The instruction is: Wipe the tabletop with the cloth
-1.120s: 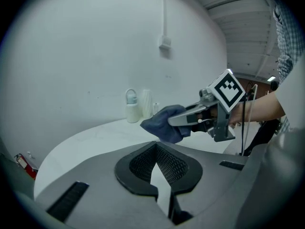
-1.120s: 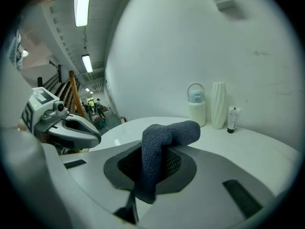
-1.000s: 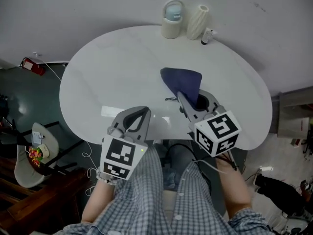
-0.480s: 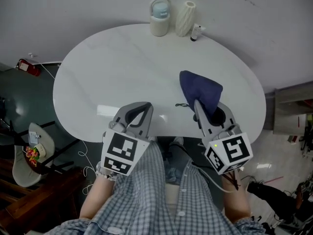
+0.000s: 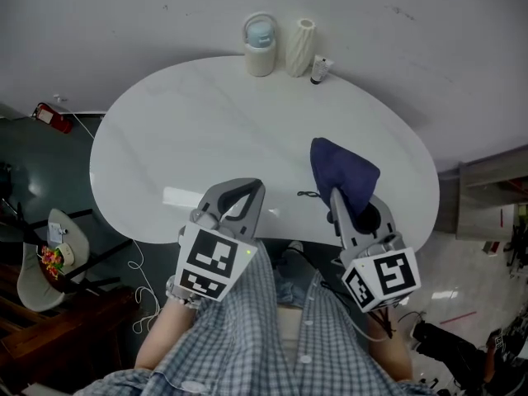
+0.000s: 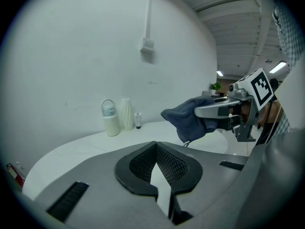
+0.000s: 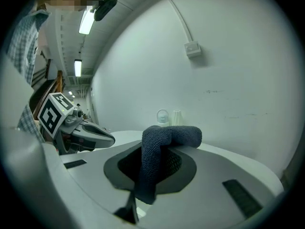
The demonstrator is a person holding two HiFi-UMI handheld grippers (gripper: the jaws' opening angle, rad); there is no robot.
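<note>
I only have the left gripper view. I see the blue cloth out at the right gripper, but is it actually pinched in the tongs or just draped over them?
Observer: Pinched. The right gripper view shows the right gripper with its tongs shut on the cloth, the rest bunched over their tips.
Operator: Where over the table is it?
Observer: In the head view it is over the right half of the table, toward the near edge.
Operator: And my left gripper?
Observer: The head view shows the left gripper reaching in over the near edge, left of the cloth and apart from it.
</note>
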